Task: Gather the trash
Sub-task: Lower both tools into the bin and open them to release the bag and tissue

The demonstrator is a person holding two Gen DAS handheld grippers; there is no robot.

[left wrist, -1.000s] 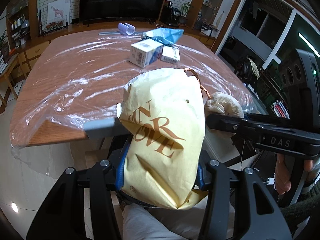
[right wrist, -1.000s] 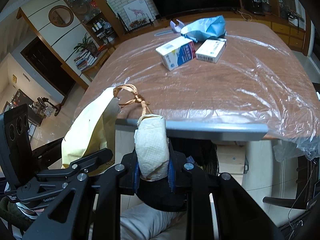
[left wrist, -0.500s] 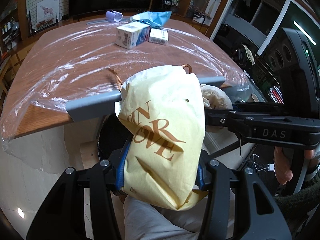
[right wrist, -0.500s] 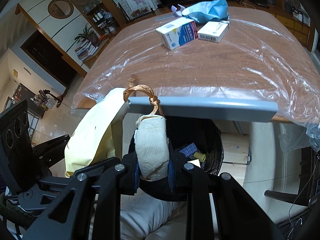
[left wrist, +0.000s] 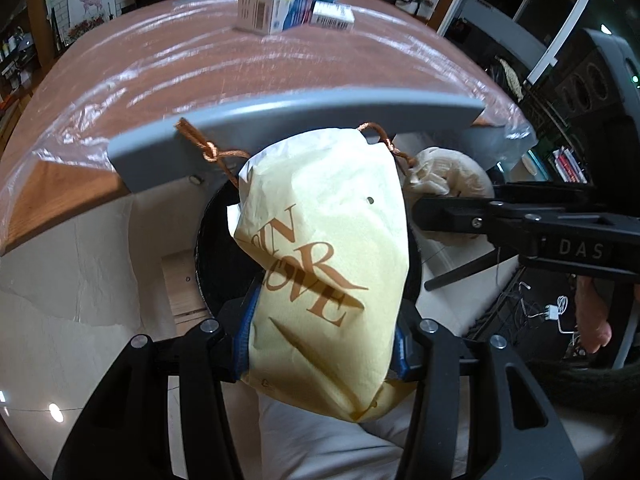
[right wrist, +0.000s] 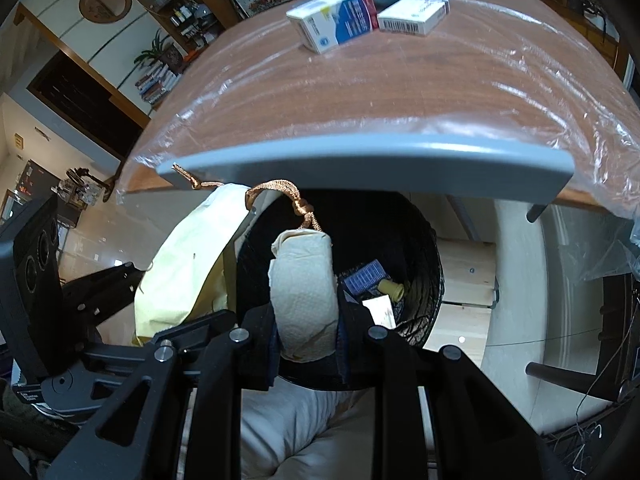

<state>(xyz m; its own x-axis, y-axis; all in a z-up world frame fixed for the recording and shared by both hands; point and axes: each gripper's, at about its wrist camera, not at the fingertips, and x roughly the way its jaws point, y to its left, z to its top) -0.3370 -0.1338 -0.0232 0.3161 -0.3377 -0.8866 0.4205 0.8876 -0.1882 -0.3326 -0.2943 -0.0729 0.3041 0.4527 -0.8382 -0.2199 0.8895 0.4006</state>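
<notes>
Gripping the paper bag (left wrist: pixel 328 264), your left gripper (left wrist: pixel 320 344) hangs beside your right gripper (right wrist: pixel 306 332), clamped on tissue (right wrist: pixel 304 296), over the bin (right wrist: pixel 424 248).

Left gripper (left wrist: pixel 322 354) jaws clamped on yellow paper bag (left wrist: pixel 324 268), rope handles (left wrist: pixel 208 152) draped at grey worktop (left wrist: pixel 280 116) edge. Black bin (left wrist: pixel 212 256) directly below. Right gripper (left wrist: pixel 440 216) alongside, gripping crumpled tissue (left wrist: pixel 448 172). Two boxes (left wrist: pixel 276 10) far back on worktop.

Crumpled yellow paper bag (left wrist: pixel 328 272) with copper cord, wadded white tissue (right wrist: pixel 304 300), both above black bin (right wrist: pixel 420 264)
</notes>
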